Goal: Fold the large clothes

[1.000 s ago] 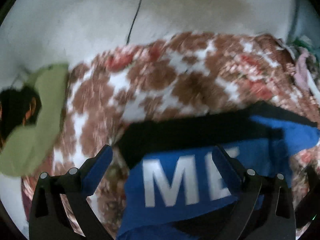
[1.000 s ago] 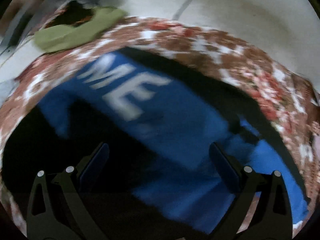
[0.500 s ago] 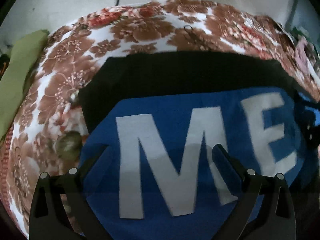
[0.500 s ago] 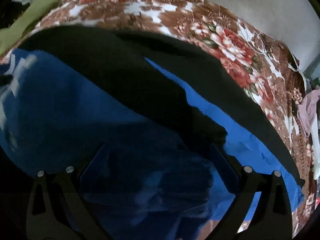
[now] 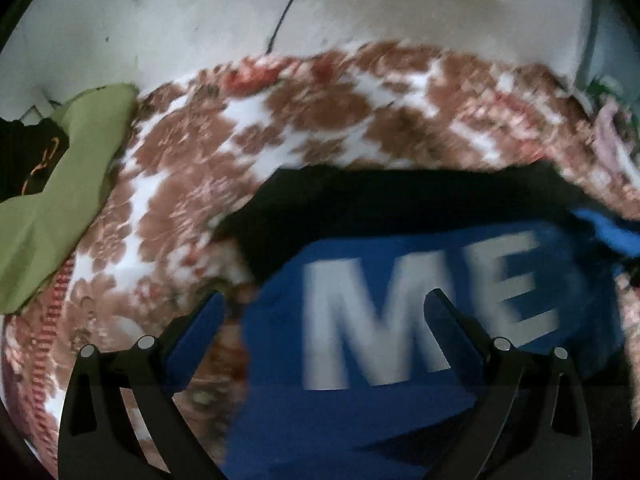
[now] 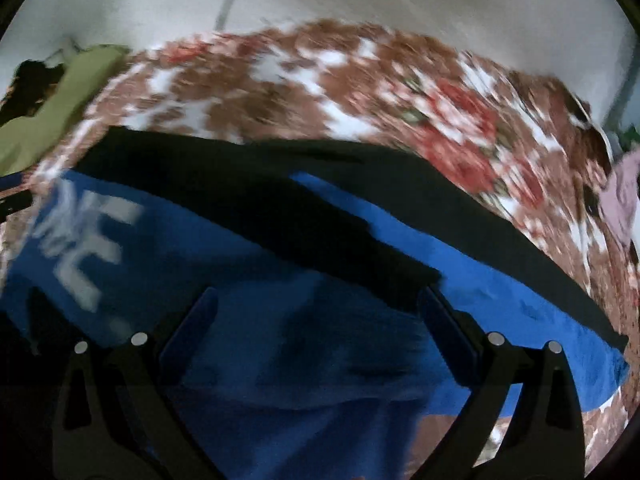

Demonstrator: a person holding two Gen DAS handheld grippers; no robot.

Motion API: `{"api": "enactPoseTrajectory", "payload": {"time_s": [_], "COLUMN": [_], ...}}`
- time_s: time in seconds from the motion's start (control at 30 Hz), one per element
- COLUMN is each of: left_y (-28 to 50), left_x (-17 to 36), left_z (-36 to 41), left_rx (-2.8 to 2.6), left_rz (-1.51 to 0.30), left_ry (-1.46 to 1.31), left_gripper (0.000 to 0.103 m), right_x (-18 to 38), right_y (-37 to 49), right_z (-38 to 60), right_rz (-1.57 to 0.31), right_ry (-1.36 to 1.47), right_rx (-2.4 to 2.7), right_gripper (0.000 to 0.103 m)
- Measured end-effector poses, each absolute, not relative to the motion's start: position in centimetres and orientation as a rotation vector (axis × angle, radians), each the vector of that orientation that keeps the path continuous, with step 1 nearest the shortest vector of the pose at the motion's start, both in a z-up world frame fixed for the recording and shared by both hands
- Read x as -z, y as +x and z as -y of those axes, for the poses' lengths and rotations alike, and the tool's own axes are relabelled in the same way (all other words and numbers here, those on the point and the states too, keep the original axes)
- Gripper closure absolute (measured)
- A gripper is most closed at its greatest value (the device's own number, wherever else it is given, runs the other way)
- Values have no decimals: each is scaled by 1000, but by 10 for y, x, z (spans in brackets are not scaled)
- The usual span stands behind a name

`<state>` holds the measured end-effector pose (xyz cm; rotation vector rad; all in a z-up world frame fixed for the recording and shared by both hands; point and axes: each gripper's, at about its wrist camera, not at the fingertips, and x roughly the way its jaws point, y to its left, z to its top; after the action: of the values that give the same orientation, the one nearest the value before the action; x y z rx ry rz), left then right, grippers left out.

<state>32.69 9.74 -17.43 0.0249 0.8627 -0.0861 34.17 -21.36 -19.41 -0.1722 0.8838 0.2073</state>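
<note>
A blue and black garment [image 5: 360,412] with large pale letters "ME" lies on a floral bedspread [image 5: 240,152]. It also shows in the right wrist view [image 6: 304,364], where a black band [image 6: 400,184] crosses it. My left gripper [image 5: 326,308] is open and empty, held above the garment's left edge. My right gripper [image 6: 318,304] is open and empty above the garment's blue middle. Both views are blurred by motion.
A green cloth [image 5: 60,200] lies at the bed's left edge, also in the right wrist view [image 6: 60,100], beside a dark item [image 5: 24,156]. A pale wall [image 5: 360,8] with a thin cable [image 5: 288,4] stands behind. Pinkish clothes [image 6: 624,200] lie at the right.
Both grippers have pulled back and up from the garment after dipping close to it half a second ago. More bedspread and wall show now. Both stay open.
</note>
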Motion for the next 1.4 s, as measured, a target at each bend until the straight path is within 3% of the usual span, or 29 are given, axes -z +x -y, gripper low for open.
{"api": "enactPoseTrajectory", "payload": {"time_s": [0.2, 0.47, 0.93, 1.4], "left_y": [324, 317, 290, 237], "left_x": [206, 259, 222, 174], "left_z": [-38, -48, -74, 79], "left_rx": [119, 131, 24, 193], "left_rz": [-901, -944, -906, -871], "left_ry": [4, 19, -2, 32], "left_gripper": [5, 4, 5, 5], "right_x": [223, 260, 227, 188], "right_y": [335, 326, 311, 253], "right_z": [150, 162, 175, 313], "right_rz": [-946, -1005, -988, -1000], "right_ry": [-230, -155, -142, -7], "right_rx": [-240, -241, -229, -87], "right_gripper": [5, 5, 5, 5]}}
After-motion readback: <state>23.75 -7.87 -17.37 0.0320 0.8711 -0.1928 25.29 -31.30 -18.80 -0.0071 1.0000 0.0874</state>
